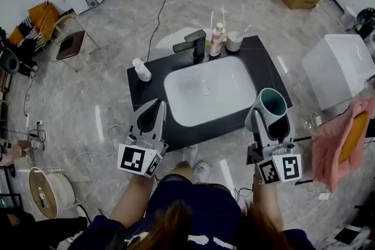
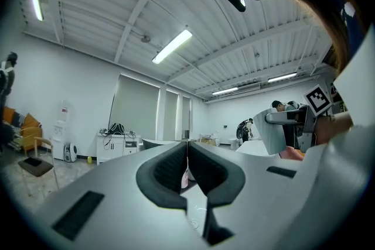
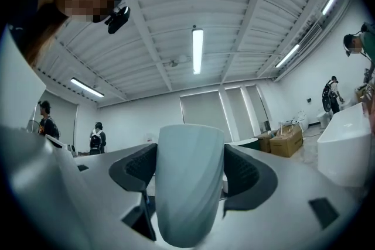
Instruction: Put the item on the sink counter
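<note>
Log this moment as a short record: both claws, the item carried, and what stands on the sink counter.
right claw: shut on a pale blue-green cup, held upright
left claw: shut, nothing between the jaws
cup position: by the front right corner of the black sink counter, not yet set down
counter inset: white rectangular basin
behind the basin: black faucet, pink bottle, white cup
left of the basin: small white bottle
</note>
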`<state>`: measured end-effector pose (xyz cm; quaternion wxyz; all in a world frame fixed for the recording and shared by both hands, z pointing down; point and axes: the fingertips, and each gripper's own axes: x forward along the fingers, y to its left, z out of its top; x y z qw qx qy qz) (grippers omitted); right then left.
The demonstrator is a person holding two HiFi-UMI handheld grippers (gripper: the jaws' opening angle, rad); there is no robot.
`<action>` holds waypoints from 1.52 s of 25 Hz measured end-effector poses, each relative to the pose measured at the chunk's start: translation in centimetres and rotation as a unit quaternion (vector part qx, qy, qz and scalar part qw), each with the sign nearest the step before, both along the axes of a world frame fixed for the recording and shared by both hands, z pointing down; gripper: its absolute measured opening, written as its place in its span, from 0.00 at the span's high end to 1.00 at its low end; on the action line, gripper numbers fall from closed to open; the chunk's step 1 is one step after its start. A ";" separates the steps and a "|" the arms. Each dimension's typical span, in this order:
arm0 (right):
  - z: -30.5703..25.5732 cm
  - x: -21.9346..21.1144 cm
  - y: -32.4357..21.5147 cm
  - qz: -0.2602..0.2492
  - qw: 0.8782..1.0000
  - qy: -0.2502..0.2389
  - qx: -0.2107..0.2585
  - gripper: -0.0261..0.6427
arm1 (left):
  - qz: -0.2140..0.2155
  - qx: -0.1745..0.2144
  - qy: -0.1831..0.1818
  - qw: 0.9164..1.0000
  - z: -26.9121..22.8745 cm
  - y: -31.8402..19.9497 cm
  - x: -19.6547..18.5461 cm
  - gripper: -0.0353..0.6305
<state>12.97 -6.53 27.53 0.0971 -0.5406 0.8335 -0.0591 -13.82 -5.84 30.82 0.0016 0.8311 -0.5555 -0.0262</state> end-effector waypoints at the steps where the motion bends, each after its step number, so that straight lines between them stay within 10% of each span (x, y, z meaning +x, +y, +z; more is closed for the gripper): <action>1: 0.0 -0.1 -1.0 0.002 1.000 -0.001 -0.001 0.41 | 0.000 0.005 0.009 1.000 -0.4 -1.3 0.1 0.91; 17: 1.0 -4.0 -13.1 0.031 0.999 0.002 -0.023 0.41 | 0.076 0.012 -0.012 0.997 0.3 -16.3 -1.2 0.91; 38: 7.6 -0.1 -26.7 -0.010 0.997 0.001 -0.077 0.41 | 0.049 -0.052 -0.002 0.997 6.1 -27.0 4.1 0.91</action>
